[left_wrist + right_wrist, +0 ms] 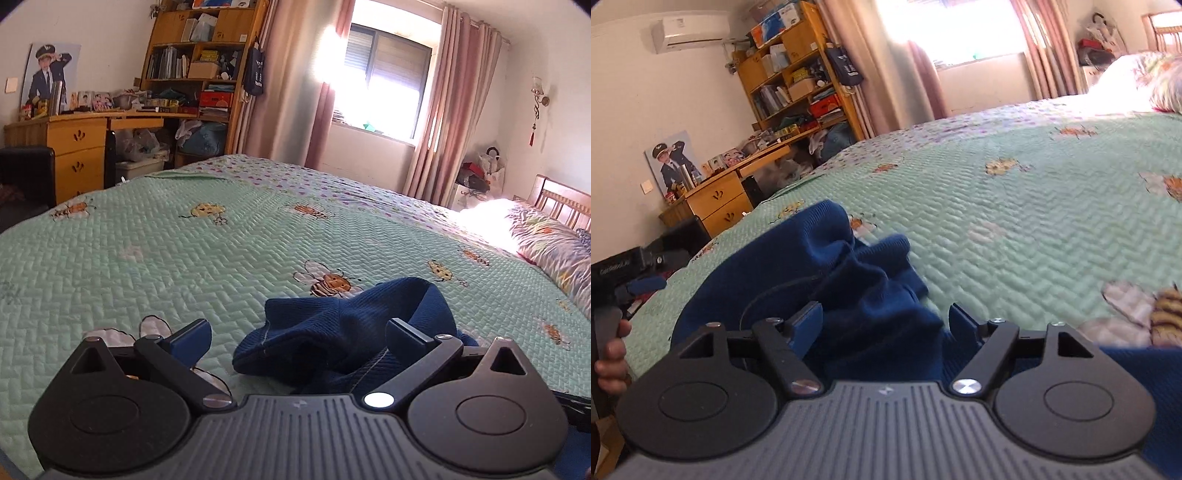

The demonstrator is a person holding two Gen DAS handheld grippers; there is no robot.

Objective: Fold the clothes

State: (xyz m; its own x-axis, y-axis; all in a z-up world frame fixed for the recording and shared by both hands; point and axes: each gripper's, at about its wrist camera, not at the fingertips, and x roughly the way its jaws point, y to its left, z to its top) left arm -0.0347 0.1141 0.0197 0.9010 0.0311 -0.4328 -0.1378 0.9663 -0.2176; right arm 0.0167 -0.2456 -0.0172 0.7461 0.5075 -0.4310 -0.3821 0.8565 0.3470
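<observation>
**Both grippers open over a crumpled blue garment**

Nearest our left camera sat the left gripper [297,341], its jaws spread wide with nothing pressed between them. Just past its fingers lay the garment [343,325], a dark blue knit heap bunched on the green quilt [184,258] of the bed, near the bed's front edge. In the right view we saw the right gripper [886,325] with jaws apart as well; blue cloth [857,280] filled the gap, but the pads did not press on it, so we judged it not held. At the left edge of that view a hand [613,354] held the other tool's handle.

We judged the fold to be barely begun: the cloth was rumpled, with no flat panel and no clear edges showing. The next move called for each gripper to find a hem or corner, close on it, and pull the garment out flat across the quilt. We could not tell which kind of garment it was.
</observation>
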